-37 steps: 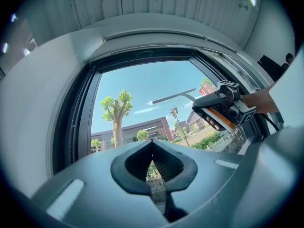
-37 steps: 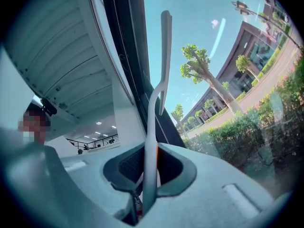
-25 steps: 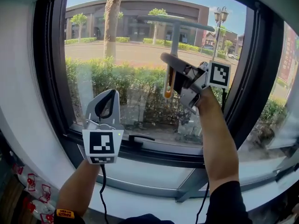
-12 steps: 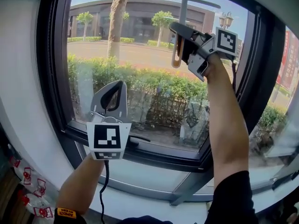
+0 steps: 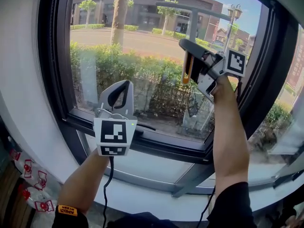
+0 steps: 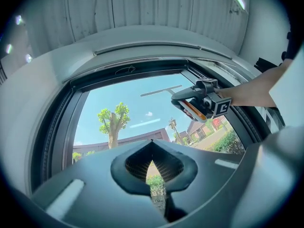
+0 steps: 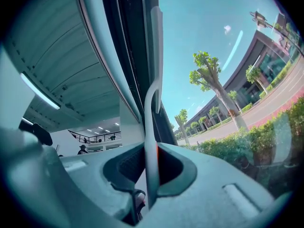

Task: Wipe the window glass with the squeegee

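Fingers of my left gripper [image 5: 121, 86]: pressed together on nothing, tips pointing up, parked low just above the bottom rail of the window frame [image 5: 156, 145]. I'd leave them there, out of the stroke's path.
Fingers of my right gripper: the right gripper [image 5: 188, 51] is raised well above and to the right of the left one, pinching the squeegee [image 5: 193, 23] by its orange-striped handle. The shaft runs straight out past my fingertips.
Grip: the handle sits deep between the pads, so I judge it firm enough. The wrist should set the angle, not a tighter squeeze.
Blade: the crossbar lies beyond and above my right fingertips, high on the pane. It looks laid along the window glass [image 5: 137, 56], though I cannot tell if the whole edge touches.
Step in hand: a downward pull, I'd say. Press both blade ends evenly, tilt the handle slightly back toward me, and draw down in one steady pass.
Watch: the right upright of the frame stands just beside my right fingers, so the blade end nearest it could catch. I'd stay just inside it.
Pale patch: on the glass left of my left fingertips; smear or reflection, I cannot tell.
Beyond the glass: a hedge [image 5: 118, 65] and a street, which should show up any streaks I leave.
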Demonstrator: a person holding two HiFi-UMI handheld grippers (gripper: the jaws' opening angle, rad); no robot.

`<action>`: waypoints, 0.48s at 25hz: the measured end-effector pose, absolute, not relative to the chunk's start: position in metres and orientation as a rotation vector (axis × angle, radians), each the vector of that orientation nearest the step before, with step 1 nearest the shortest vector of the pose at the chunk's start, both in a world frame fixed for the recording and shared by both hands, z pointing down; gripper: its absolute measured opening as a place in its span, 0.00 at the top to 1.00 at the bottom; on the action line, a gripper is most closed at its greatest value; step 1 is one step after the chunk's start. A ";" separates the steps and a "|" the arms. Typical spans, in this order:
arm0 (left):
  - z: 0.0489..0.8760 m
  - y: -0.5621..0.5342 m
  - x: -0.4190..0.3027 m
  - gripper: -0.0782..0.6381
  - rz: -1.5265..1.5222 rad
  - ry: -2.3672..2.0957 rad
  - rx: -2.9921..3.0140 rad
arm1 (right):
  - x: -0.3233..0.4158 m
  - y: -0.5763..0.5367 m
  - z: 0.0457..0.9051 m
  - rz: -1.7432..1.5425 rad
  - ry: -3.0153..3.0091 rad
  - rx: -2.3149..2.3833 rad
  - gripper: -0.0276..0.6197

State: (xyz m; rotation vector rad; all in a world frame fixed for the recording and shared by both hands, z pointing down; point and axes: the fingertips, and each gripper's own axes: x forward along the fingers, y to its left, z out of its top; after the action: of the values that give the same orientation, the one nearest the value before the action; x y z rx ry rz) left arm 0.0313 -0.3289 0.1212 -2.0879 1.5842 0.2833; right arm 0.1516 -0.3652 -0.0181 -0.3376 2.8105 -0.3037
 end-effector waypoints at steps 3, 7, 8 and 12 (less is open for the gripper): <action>0.135 -0.332 0.033 0.87 0.254 1.586 -2.116 | 0.155 -0.362 0.019 -0.351 2.819 -0.345 0.90; 0.162 -0.331 0.037 0.87 0.221 1.584 -2.137 | 0.165 -0.353 0.076 -0.420 2.822 -0.353 0.90; 0.166 -0.331 0.037 0.87 0.217 1.586 -2.141 | 0.166 -0.352 0.087 -0.437 2.823 -0.354 0.90; 0.164 -0.336 0.036 0.87 0.206 1.602 -2.170 | 0.170 -0.352 0.111 -0.506 2.824 -0.372 0.90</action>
State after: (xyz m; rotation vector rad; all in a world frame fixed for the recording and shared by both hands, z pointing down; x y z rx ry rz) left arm 0.0359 -0.3364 0.1636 -2.1699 1.6018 0.2057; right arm 0.1704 -0.3515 0.1109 -0.3722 2.8240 -0.5058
